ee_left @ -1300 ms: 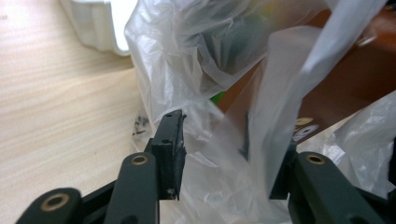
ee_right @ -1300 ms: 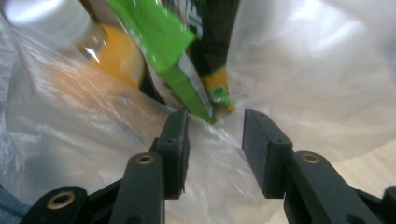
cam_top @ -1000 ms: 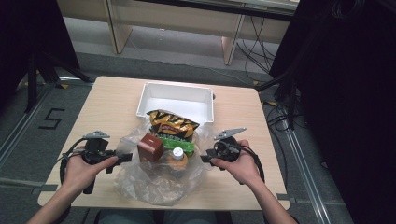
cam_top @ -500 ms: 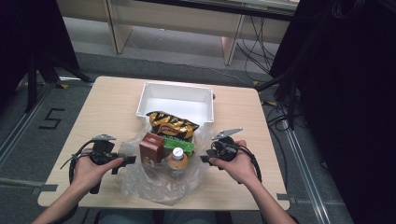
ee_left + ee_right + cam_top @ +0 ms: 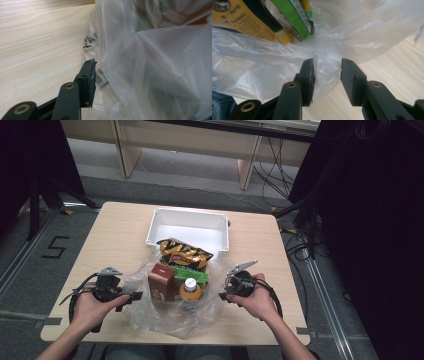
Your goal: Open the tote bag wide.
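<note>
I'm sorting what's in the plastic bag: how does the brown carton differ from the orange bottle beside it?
The brown carton is boxy and flat-sided; the orange bottle is round with a white cap. The carton stands taller than the bottle. Both stand upright, side by side, inside the clear plastic bag.

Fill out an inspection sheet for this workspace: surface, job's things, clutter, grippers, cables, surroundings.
Surface: light wooden table, bare wood at left and right.
Job's things: clear plastic bag near the front edge, holding a brown carton, an orange bottle, a green packet and a snack bag; white bin behind them.
Clutter: nothing seen.
Grippers: left gripper at the bag's left edge, jaws just opening; right gripper has bag film between its jaws, which have been closing, pads not yet pressing.
Cables: one loops from each gripper; more hang off the table at right.
Surroundings: grey floor marked 5, wooden furniture behind, dark curtains.
</note>
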`<state>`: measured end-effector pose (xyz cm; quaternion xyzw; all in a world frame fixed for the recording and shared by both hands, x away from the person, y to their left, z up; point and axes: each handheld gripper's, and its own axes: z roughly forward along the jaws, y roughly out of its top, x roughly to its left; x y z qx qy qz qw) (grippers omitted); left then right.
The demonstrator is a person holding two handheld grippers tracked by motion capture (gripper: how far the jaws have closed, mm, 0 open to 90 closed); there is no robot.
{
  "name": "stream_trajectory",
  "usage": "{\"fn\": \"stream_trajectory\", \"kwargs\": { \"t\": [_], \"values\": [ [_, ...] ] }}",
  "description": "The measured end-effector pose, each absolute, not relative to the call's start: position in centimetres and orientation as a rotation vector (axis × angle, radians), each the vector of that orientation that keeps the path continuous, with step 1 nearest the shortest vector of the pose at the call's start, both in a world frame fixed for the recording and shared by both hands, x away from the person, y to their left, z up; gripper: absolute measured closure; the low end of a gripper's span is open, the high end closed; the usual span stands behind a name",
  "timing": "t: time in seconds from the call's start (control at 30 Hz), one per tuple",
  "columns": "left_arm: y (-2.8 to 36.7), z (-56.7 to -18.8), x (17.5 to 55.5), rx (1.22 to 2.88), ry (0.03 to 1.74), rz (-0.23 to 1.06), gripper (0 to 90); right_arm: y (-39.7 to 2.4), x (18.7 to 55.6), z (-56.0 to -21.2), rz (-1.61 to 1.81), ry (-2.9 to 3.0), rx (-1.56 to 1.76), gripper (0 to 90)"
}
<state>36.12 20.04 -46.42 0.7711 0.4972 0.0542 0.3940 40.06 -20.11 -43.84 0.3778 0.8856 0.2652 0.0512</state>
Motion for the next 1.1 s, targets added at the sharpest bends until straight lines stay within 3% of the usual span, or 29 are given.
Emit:
{"fn": "stream_trajectory", "kwargs": {
  "t": [0.5, 0.7, 1.1],
  "values": [
    [19.4, -47.6, 36.5, 2.006, 1.291, 0.154, 51.4, -20.4, 40.4, -44.3, 0.796, 2.698, 1.15, 63.5],
    [20.5, -45.6, 35.6, 1.964, 1.225, 0.181, 43.4, -21.2, 39.3, -41.9, 0.899, 2.652, 1.148, 62.2],
    [21.1, -43.6, 34.3, 1.924, 1.189, 0.251, 43.5, -21.4, 38.0, -37.0, 1.11, 2.484, 1.014, 59.5]
  ]
}}
